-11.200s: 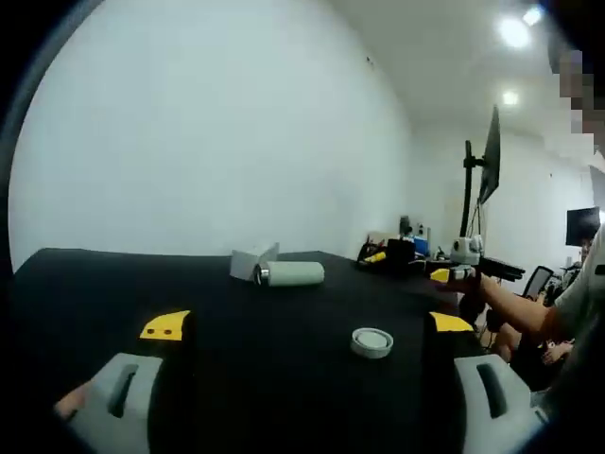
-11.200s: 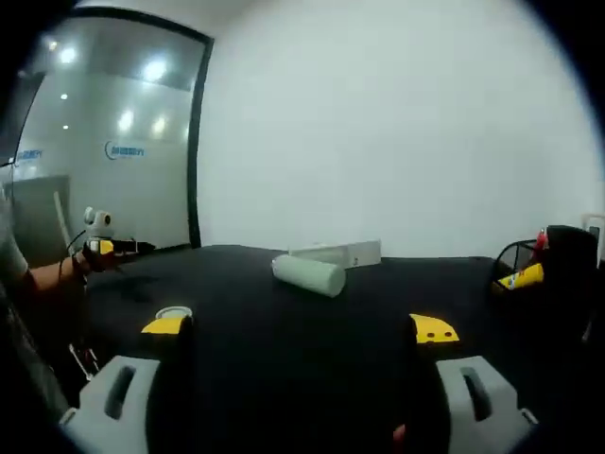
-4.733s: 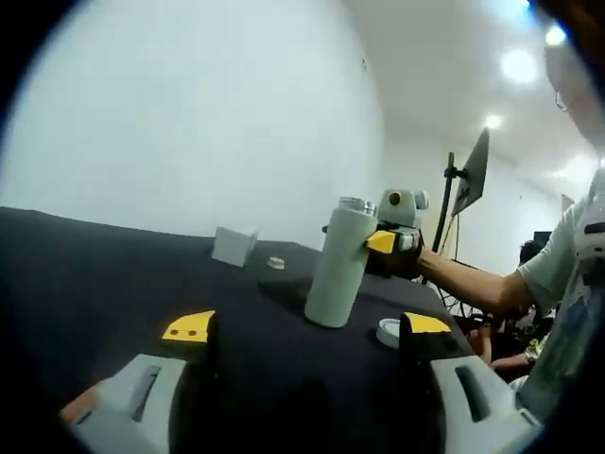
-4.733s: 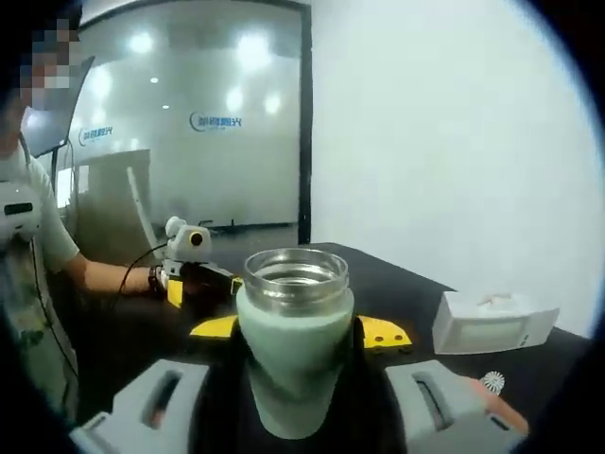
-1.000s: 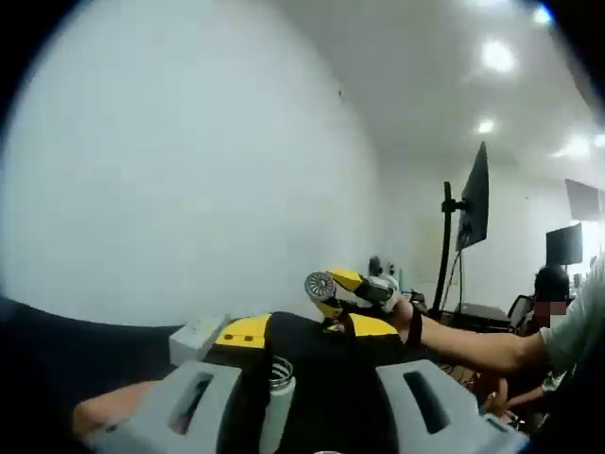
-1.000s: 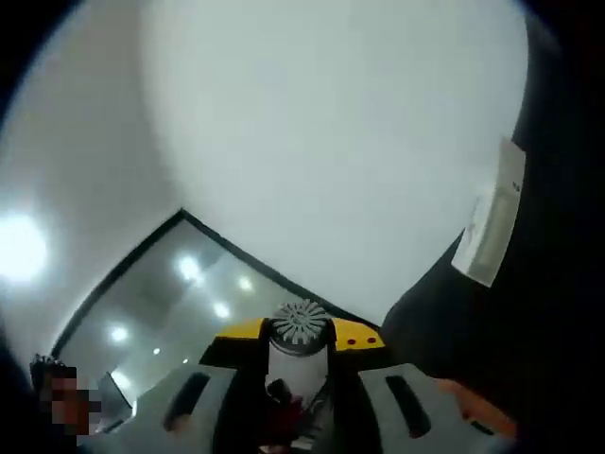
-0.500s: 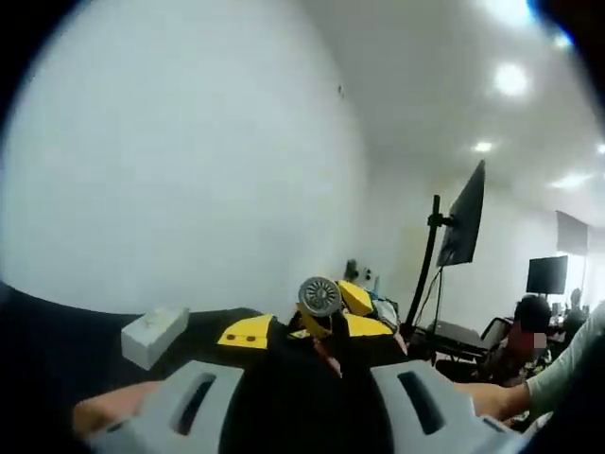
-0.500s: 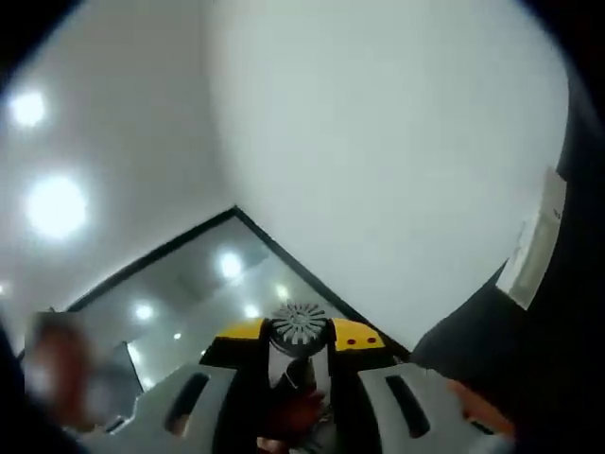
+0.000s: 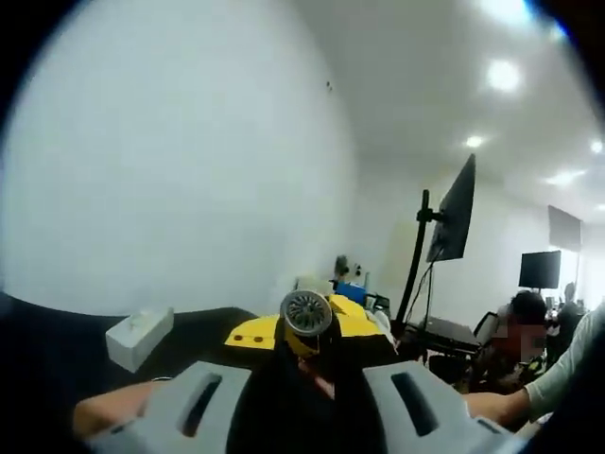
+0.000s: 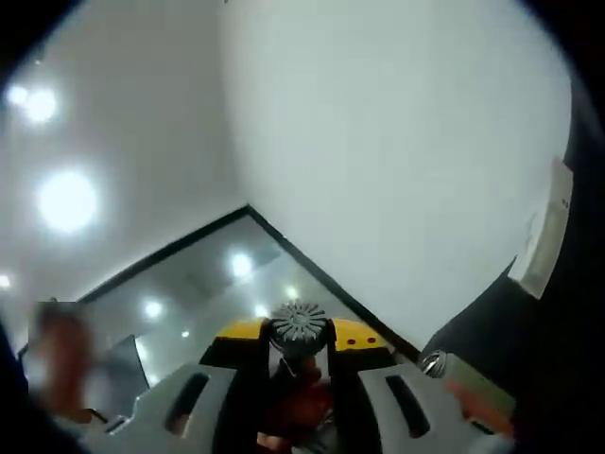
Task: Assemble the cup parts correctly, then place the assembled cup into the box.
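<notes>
1. The finned grey insert [image 10: 300,322] sits low and centre in the right gripper view. The right gripper [image 10: 300,333] is clenched on it, with a yellow jaw tip touching each side.
2. In the left gripper view the same insert [image 9: 305,313] faces the lens, just below centre. Yellow jaw tips crowd close around it, and I cannot sort out which gripper each tip belongs to.
3. The cup body [image 10: 465,380] lies at the lower right of the right gripper view. It is pale green, its steel rim points up and left, and it sits just right of the insert and apart from it.
4. The left gripper [image 9: 304,342] has its grey jaw bases close together at the bottom of its view. The gap between them is dark, so I cannot tell whether it is grasping anything.
5. The white box [image 9: 139,336] rests on the black table [image 9: 57,340] at the lower left of the left gripper view. In the right gripper view it appears at the right edge, tilted.
6. Part of a hand [image 9: 113,413] shows at the lower left, beside the left jaw base.
7. A monitor on a stand [image 9: 452,216] sits right of centre. A seated person [image 9: 526,320] is at the far right.
8. Ceiling lights [image 10: 66,200] glare at the left of the right gripper view.
</notes>
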